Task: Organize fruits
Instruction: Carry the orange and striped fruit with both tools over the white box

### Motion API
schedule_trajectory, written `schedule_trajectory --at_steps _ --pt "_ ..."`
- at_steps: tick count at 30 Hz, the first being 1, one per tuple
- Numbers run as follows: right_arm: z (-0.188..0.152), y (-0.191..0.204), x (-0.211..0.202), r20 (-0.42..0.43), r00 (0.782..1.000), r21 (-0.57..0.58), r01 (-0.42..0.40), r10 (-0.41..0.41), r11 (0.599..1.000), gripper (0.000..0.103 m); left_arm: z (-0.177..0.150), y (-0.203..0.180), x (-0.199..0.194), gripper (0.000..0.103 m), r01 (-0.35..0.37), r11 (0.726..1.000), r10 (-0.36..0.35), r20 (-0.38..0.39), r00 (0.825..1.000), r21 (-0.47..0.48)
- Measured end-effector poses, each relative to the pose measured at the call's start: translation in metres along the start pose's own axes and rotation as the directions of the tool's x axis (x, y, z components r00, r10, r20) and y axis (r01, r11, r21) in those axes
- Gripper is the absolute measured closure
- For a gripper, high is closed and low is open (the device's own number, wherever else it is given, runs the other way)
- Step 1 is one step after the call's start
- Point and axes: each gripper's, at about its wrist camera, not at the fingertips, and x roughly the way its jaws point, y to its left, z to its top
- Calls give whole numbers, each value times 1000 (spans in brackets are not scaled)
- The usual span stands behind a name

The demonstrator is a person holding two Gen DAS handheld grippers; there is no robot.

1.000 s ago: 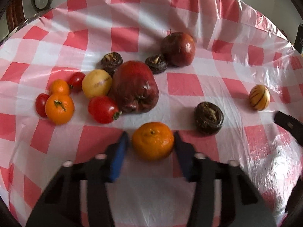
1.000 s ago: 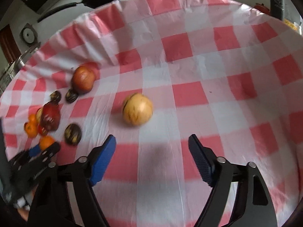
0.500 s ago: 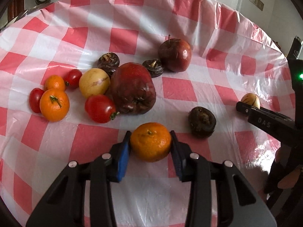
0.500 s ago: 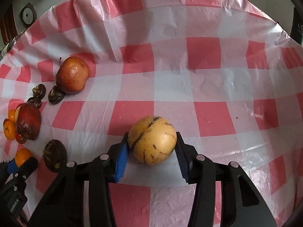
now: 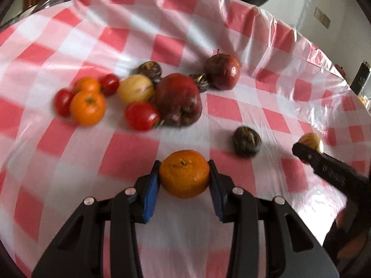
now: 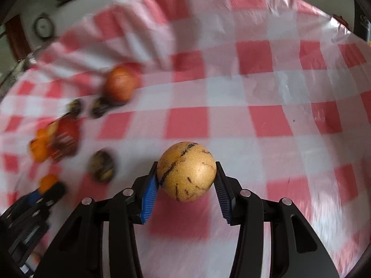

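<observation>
Left gripper [image 5: 184, 180]: clenched on a mandarin [image 5: 184, 177], both blue pads [image 5: 150, 192] pressed against its sides, low centre of the left wrist view. At 2 o'clock from it, a dark wrinkled fruit [image 5: 246, 141] lies apart on the checked tablecloth [image 5: 231, 106]. Farther, at 11 o'clock, a cluster: tomato [image 5: 142, 116], large dark red fruit [image 5: 178, 102], yellow fruit [image 5: 135, 89], second mandarin [image 5: 87, 108]. Beyond, at 12 to 1 o'clock, a red apple [image 5: 222, 71].

Right gripper [image 6: 186, 180]: grasping a tan, dark-streaked round fruit [image 6: 186, 171] between its pads. The cluster appears blurred at 9 to 10 o'clock in the right wrist view.
</observation>
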Motion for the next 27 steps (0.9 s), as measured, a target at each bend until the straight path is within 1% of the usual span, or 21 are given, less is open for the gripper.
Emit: schedule_trajectory --at_steps 2,5,9,12,19,27 --pt "-18 16 -22 18 999 -24 -40 40 999 57 -13 -2 -18 63 -12 1000 12 20 1000 10" --pt "-41 33 -52 35 997 -69 -67 70 995 57 -35 -2 -47 63 -29 1000 28 53 998 13" --pt "-67 53 -85 66 995 -153 -66 77 986 57 -63 6 -77 63 -48 999 49 80 996 -6" --pt "-84 59 -100 62 993 -176 -87 100 980 57 -83 16 -96 63 -63 998 65 94 993 -20" --pt "-119 66 -122 58 992 -228 -99 115 969 57 -126 39 -125 63 -82 996 85 88 993 -30" --pt "-146 83 -134 35 988 -291 -135 152 947 57 -158 63 -150 63 -103 993 107 79 991 -53"
